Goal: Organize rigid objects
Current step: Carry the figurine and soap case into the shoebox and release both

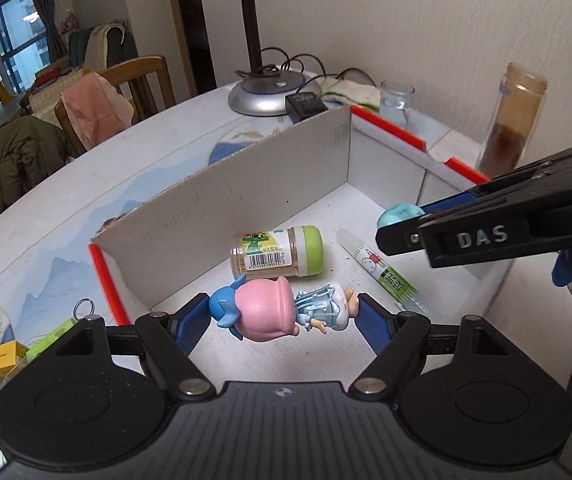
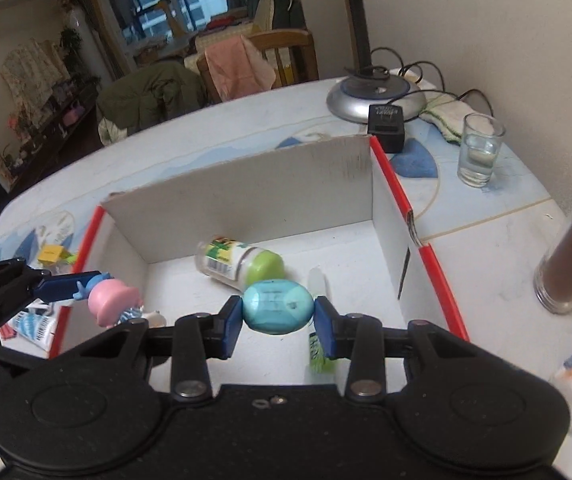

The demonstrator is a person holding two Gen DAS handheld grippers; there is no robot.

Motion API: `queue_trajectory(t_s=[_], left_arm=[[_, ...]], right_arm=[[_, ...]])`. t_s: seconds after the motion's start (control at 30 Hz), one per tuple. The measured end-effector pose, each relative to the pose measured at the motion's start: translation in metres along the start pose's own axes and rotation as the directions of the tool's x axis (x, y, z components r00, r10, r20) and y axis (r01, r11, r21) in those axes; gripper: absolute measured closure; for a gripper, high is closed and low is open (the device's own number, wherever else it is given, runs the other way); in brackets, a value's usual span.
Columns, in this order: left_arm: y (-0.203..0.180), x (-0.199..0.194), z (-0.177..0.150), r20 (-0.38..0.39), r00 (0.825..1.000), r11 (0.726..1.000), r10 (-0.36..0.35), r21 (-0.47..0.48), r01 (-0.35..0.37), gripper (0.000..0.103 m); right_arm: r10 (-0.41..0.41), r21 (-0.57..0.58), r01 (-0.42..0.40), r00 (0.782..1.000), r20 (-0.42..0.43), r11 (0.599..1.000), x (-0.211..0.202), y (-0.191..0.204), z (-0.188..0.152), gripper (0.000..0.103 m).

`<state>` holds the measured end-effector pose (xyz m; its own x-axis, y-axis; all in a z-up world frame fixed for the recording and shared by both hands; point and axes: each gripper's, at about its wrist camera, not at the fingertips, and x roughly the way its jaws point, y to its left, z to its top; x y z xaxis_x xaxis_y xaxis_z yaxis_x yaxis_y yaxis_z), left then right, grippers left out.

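My left gripper is shut on a pink and blue doll figure and holds it over the near edge of the white cardboard box. My right gripper is shut on a teal egg-shaped case, also over the box; the case shows in the left wrist view. Inside the box lie a toothpick jar with a green lid and a clear tube with a green label. The doll shows in the right wrist view at the left.
A lamp base, a black adapter, a glass of water and a tall brown jar stand behind and right of the box. A yellow box and small items lie left. Chairs stand beyond the table.
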<state>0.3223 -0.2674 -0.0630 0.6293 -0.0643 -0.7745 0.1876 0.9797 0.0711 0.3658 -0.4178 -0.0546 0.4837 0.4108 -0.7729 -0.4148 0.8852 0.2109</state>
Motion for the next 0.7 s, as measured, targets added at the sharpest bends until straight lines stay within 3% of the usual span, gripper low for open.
queue_trajectory(t_s=[0.4, 0.7], left_arm=[[-0.001, 0.055, 0.015, -0.154, 0.988, 1.000, 0.002, -0.007, -0.003, 0.024], [-0.005, 0.085, 0.021, -0.316, 0.949, 1.000, 0.000, -0.004, -0.002, 0.024]], right_arm=[[-0.028, -0.095, 0.014, 0.989, -0.146, 0.995, 0.059, 0.003, 0.016, 0.065], [-0.076, -0.165, 0.036, 0.968, -0.240, 0.986, 0.076, 0.010, 0.020, 0.065]])
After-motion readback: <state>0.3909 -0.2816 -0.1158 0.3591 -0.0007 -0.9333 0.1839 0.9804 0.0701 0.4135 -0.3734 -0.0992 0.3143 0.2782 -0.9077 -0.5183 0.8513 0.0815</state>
